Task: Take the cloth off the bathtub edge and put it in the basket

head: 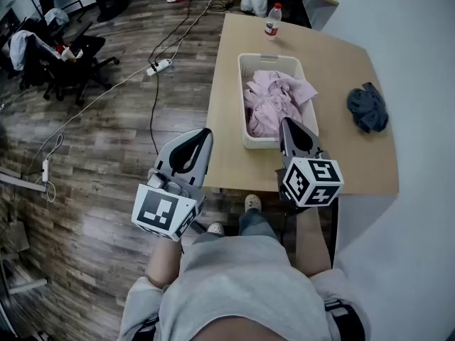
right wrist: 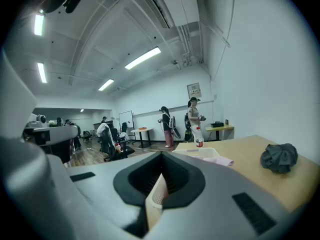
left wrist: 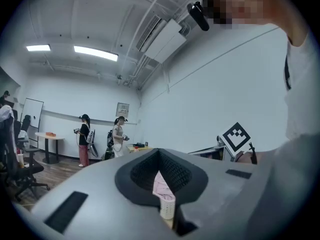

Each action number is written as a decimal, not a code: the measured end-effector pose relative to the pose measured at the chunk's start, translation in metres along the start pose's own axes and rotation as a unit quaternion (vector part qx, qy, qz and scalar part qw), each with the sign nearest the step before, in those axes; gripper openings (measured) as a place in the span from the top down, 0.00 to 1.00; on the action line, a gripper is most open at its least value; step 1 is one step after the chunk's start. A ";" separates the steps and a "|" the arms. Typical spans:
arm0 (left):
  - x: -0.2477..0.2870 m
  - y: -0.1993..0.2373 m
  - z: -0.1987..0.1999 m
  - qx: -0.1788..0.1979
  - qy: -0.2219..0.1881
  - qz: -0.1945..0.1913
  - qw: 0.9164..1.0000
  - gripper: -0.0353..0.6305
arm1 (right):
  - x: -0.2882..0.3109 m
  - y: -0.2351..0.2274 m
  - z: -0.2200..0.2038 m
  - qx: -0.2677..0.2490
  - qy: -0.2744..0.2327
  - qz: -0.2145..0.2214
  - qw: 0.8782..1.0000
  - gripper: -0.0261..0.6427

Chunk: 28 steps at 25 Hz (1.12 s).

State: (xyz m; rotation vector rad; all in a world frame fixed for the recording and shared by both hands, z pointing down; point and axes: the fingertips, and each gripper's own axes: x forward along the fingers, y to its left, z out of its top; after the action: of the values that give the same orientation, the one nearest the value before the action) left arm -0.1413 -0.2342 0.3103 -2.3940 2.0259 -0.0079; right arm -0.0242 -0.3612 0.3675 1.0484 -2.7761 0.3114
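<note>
A white basket (head: pixel 242 98) stands on the wooden table (head: pixel 355 169) with a pink cloth (head: pixel 274 101) heaped inside it. A dark grey cloth (head: pixel 367 107) lies bunched on the table to the basket's right. My right gripper (head: pixel 288 123) hovers at the basket's near end, shut with nothing in it. My left gripper (head: pixel 206 132) hangs left of the table over the floor, shut and empty too. In the right gripper view the grey cloth (right wrist: pixel 278 157) and the basket (right wrist: pixel 195 152) show beyond the jaws. No bathtub is in view.
A water bottle (head: pixel 272 21) stands at the table's far end. Cables and a power strip (head: pixel 160 66) cross the wooden floor on the left, with office chairs (head: pixel 71 62) beyond. Two people (right wrist: pixel 166 126) stand far across the room. A white wall (head: pixel 419 84) runs along the right.
</note>
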 end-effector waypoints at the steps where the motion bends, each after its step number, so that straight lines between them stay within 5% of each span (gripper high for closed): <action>1: -0.002 -0.003 0.000 0.001 -0.001 -0.009 1.000 0.95 | -0.007 0.004 0.002 0.001 -0.007 -0.002 1.000 0.95; 14: -0.017 -0.043 -0.008 0.005 0.000 -0.105 0.994 0.95 | -0.070 0.046 0.013 -0.002 -0.073 -0.021 0.997 0.95; 28: -0.016 -0.099 0.002 0.012 -0.012 -0.148 0.989 0.95 | -0.124 0.045 0.018 -0.006 -0.098 -0.025 0.995 0.95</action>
State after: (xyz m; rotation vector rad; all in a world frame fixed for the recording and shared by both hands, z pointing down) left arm -0.0465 -0.2022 0.3091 -2.6396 1.6310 -0.0038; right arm 0.0366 -0.2535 0.3167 1.2034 -2.9127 0.1952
